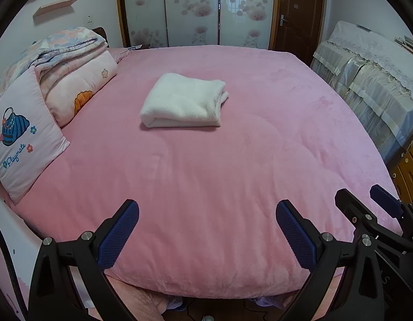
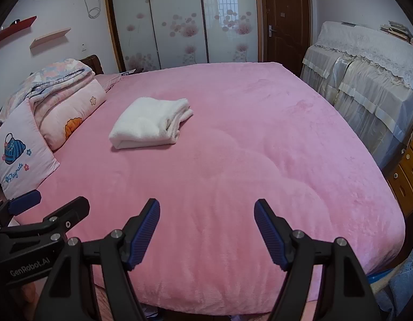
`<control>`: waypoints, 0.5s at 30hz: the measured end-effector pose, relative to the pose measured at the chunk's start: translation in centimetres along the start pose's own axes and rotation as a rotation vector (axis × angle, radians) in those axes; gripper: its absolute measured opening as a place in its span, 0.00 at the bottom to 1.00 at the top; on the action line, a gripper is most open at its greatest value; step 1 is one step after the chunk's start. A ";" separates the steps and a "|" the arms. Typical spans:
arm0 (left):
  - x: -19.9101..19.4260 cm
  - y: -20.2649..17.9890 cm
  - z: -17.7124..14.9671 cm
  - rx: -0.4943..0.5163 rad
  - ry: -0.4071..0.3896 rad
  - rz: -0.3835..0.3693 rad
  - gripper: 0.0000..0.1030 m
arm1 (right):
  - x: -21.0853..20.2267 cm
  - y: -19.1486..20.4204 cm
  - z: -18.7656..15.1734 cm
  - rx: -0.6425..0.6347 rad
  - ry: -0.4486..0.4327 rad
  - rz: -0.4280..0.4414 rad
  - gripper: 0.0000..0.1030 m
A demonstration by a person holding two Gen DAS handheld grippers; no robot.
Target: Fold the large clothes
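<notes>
On bed, mid-blanket: white garment lies folded in a neat stack, well apart from both grippers. Left gripper & right gripper hover at near edge, fingers spread, empty. Fold looks done; next move prob. needs another item

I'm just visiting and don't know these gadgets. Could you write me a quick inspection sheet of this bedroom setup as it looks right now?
Surface: pink bedspread, fairly smooth, soft dents.
Job's things: white garment, folded, lying mid-bed.
Clutter: Playmate pillow and stacked quilts along the bed's left side.
Grippers: left gripper and right gripper both open, empty, at the bed's near edge, apart from the garment.
Cables: air conditioner cord on the wall; thin dark cable on the floor under the bed's near edge.
Surroundings: flowered wardrobe doors, brown door, lace-covered furniture.
</notes>
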State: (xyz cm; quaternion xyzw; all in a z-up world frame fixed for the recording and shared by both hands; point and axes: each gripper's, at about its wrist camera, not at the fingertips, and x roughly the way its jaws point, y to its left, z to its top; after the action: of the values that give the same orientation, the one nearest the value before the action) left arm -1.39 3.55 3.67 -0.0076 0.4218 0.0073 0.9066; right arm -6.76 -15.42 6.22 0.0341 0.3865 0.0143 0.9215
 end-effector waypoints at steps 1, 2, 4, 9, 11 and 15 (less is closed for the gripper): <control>0.0 0.0 0.0 0.000 0.000 0.000 0.99 | 0.0 0.0 0.0 0.000 0.001 0.000 0.71; 0.0 0.0 0.0 0.001 0.001 0.000 0.99 | 0.0 0.0 0.0 0.000 -0.001 0.001 0.71; 0.0 0.0 0.0 0.001 0.001 0.000 0.99 | 0.0 0.0 0.0 -0.001 0.001 0.000 0.71; 0.0 0.1 -0.1 -0.001 0.005 -0.003 0.99 | 0.0 0.1 0.0 0.000 -0.001 -0.001 0.71; 0.0 0.1 -0.1 0.002 0.007 0.000 0.99 | 0.0 0.0 0.0 -0.001 -0.002 0.000 0.71; 0.0 0.0 -0.1 0.004 0.009 0.000 0.99 | -0.1 0.0 -0.1 -0.001 -0.006 -0.001 0.71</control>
State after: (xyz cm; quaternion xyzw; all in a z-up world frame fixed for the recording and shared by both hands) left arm -1.48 3.54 3.56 -0.0057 0.4256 0.0066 0.9049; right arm -6.89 -15.42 6.25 0.0336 0.3838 0.0138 0.9227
